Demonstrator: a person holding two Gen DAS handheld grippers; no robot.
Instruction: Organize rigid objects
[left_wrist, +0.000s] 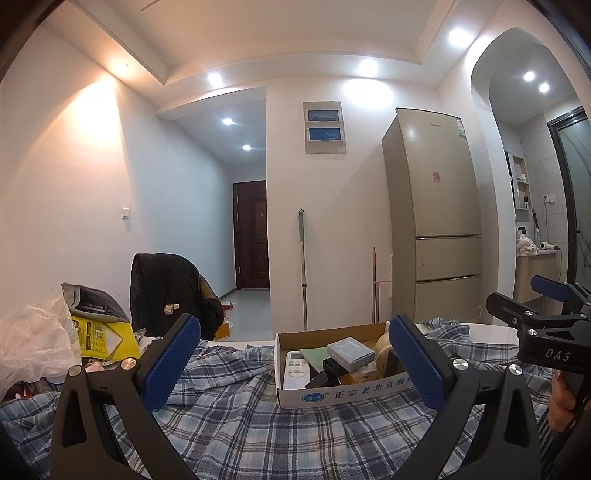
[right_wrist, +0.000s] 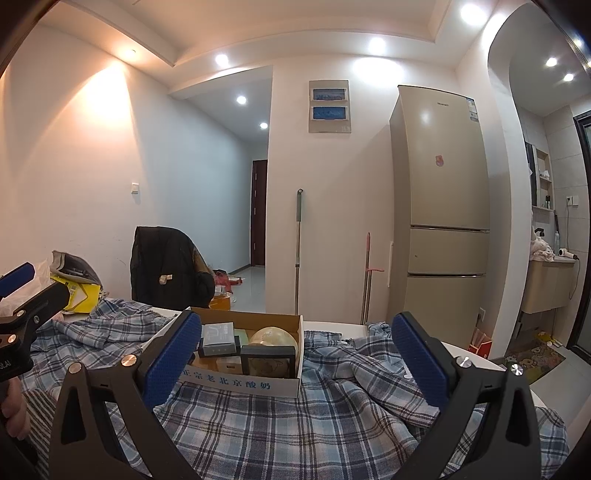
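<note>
A shallow cardboard box (left_wrist: 332, 396) (right_wrist: 258, 384) sits on a blue plaid cloth (left_wrist: 240, 424) (right_wrist: 314, 424). Inside lie a white remote (left_wrist: 296, 373), a grey-blue small box (left_wrist: 350, 353) (right_wrist: 218, 338), a tape roll (left_wrist: 384, 349) (right_wrist: 273, 336), a black framed case (right_wrist: 267, 360) and other small black items. My left gripper (left_wrist: 295, 360) is open, level with the box's near side, nothing between its fingers. My right gripper (right_wrist: 297, 358) is open too, the box behind its left finger. Each view shows the other gripper at its edge, held by a hand.
A white plastic bag (left_wrist: 33, 343), a yellow package (left_wrist: 103, 338) and a grey pouch (left_wrist: 92, 302) lie at the table's left. A chair draped with a black jacket (left_wrist: 170, 291) stands behind. A fridge (left_wrist: 439, 221), a mop (left_wrist: 303, 266) and a hallway are beyond.
</note>
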